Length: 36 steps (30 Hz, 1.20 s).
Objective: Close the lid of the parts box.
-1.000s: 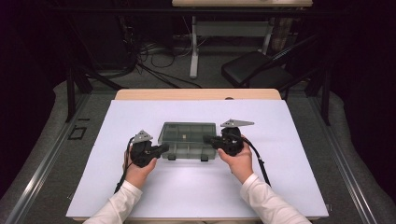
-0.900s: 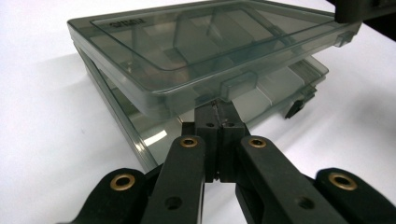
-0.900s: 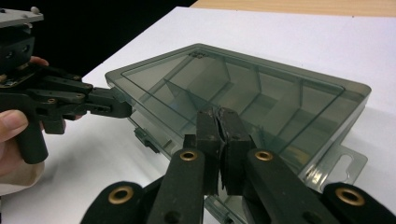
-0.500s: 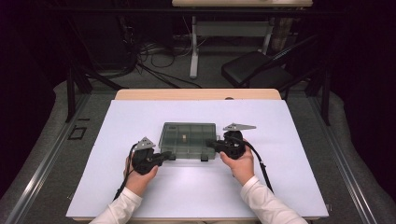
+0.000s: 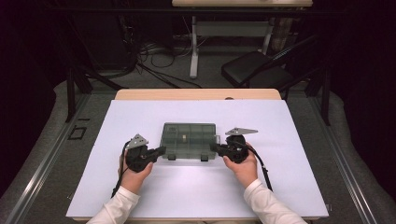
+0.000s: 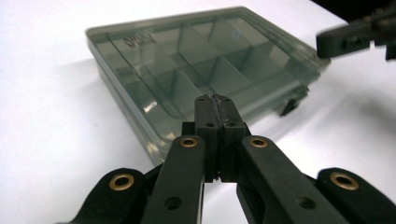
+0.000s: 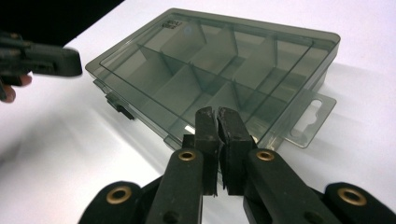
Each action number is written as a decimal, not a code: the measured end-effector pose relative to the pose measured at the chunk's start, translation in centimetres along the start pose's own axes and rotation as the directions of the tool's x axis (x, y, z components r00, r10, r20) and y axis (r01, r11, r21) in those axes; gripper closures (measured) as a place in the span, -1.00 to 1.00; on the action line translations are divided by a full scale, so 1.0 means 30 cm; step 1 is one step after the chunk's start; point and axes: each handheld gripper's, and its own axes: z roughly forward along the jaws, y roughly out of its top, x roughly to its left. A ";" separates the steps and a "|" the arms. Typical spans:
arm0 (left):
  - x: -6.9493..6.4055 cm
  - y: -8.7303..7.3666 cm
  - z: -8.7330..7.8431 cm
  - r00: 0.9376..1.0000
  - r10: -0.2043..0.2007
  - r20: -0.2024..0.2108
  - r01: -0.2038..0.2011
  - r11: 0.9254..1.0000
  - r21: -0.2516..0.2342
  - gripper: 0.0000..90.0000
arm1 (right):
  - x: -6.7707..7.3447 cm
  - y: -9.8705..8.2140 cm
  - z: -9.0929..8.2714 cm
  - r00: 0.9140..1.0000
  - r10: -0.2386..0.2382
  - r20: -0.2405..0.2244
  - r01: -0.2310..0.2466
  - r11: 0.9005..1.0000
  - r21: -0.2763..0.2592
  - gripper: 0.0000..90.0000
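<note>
A smoky, see-through plastic box (image 5: 189, 141) with its lid closed lies flat on the white sheet (image 5: 280, 121) that covers the bench, about in the middle between the left and right edges and a little nearer to the front edge than to the far one. Inside it thin walls divide the space into several compartments, and one small pale thing (image 5: 184, 137) sits in one of them; I cannot tell what it is. Two dark latches (image 5: 204, 158) are on the box's front side, and a clear hanging tab (image 7: 309, 117) sticks out from its right end.

The left gripper (image 5: 161, 150) is at the front left corner of the box, its jaws pressed together with nothing between them, the tips just beside the box edge. The right gripper (image 5: 215, 147) is at the right end of the box, near the tab; its jaws are also closed and hold nothing. Whether the tips touch the box, I cannot tell. A hand (image 5: 135, 175) holds each gripper from the front edge of the bench.
</note>
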 end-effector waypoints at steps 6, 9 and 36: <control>0.031 0.010 0.012 0.999 -0.032 -0.007 0.032 0.999 -0.017 0.99 | 0.002 -0.010 0.004 1.000 0.001 0.005 -0.001 1.000 0.013 0.95; 0.035 0.009 0.023 0.999 -0.031 -0.014 0.031 0.999 -0.012 0.99 | 0.003 -0.014 0.002 1.000 0.001 0.008 -0.001 1.000 0.012 0.96; 0.037 -0.019 0.052 0.999 -0.006 -0.038 0.006 1.000 0.007 1.00 | -0.006 -0.028 0.009 1.000 -0.007 0.016 0.007 1.000 0.014 0.99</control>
